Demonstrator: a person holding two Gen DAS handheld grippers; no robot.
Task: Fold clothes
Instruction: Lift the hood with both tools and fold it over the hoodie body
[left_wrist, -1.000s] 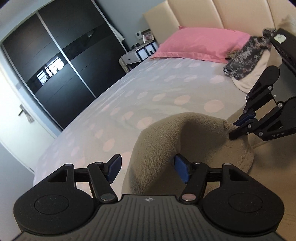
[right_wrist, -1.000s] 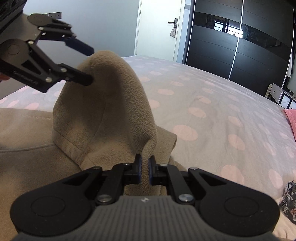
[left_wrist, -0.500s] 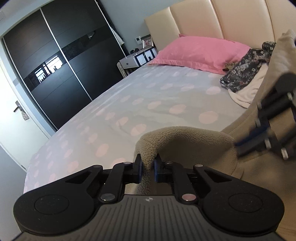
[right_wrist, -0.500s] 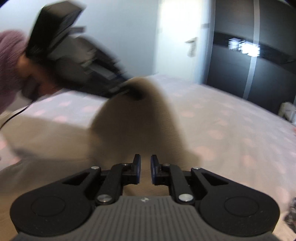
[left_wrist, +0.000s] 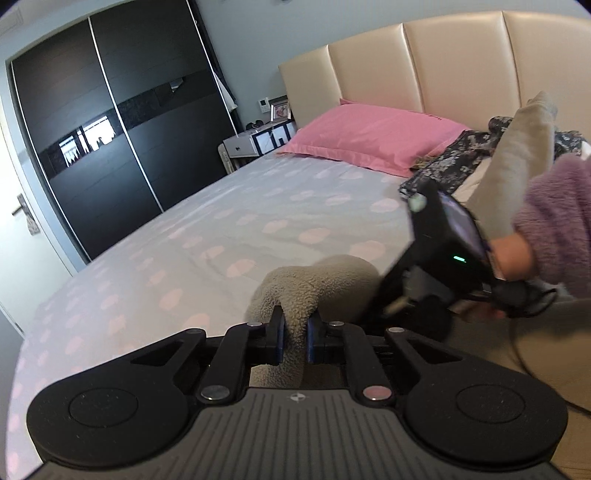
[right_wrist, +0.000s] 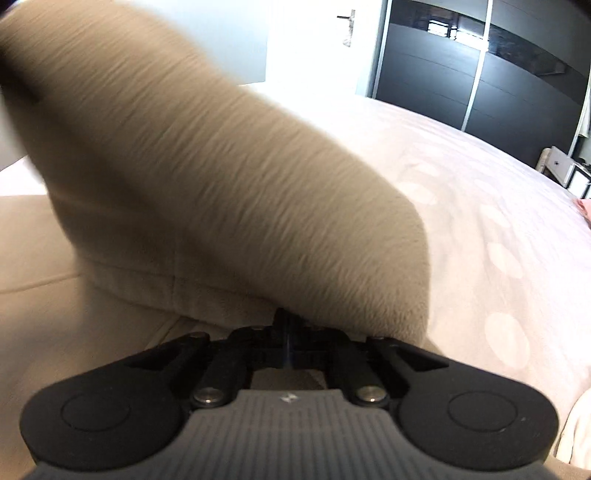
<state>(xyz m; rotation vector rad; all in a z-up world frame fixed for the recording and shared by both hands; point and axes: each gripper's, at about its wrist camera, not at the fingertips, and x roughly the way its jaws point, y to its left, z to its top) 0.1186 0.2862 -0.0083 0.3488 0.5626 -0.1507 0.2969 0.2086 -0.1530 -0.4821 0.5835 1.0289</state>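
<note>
A: Left wrist view. What does the left tool (left_wrist: 294, 339) hold?

B: Its blue pads are clamped on a fold of the beige fleece garment (left_wrist: 314, 280), low in the centre of the frame. The fleece rises in a hump just above the pads and runs off to the lower right.

A: And the surroundings?

B: The garment lies on a bed (left_wrist: 221, 236) with a pale spotted sheet. A pink pillow (left_wrist: 373, 138) rests against the cream headboard (left_wrist: 424, 66) at upper centre; a dark patterned cloth (left_wrist: 450, 158) lies just right of the pillow. A black sliding wardrobe (left_wrist: 96, 122) fills the upper left, with a small white nightstand (left_wrist: 243, 146) between it and the bed.

A: At right?

B: A hand (left_wrist: 513, 254) in a fuzzy purple sleeve (left_wrist: 554, 221) grips the right tool's body, blurred; a strip of beige fleece stands up behind it.

A: Right wrist view?

B: The right tool (right_wrist: 290, 332) has its pads together at lower centre. Blurred fleece (right_wrist: 221, 177) drapes right over the tips and fills the upper left; whether cloth is pinched between them cannot be told. The spotted bed (right_wrist: 480, 221) spreads at right, the wardrobe (right_wrist: 461, 62) at upper right.
</note>
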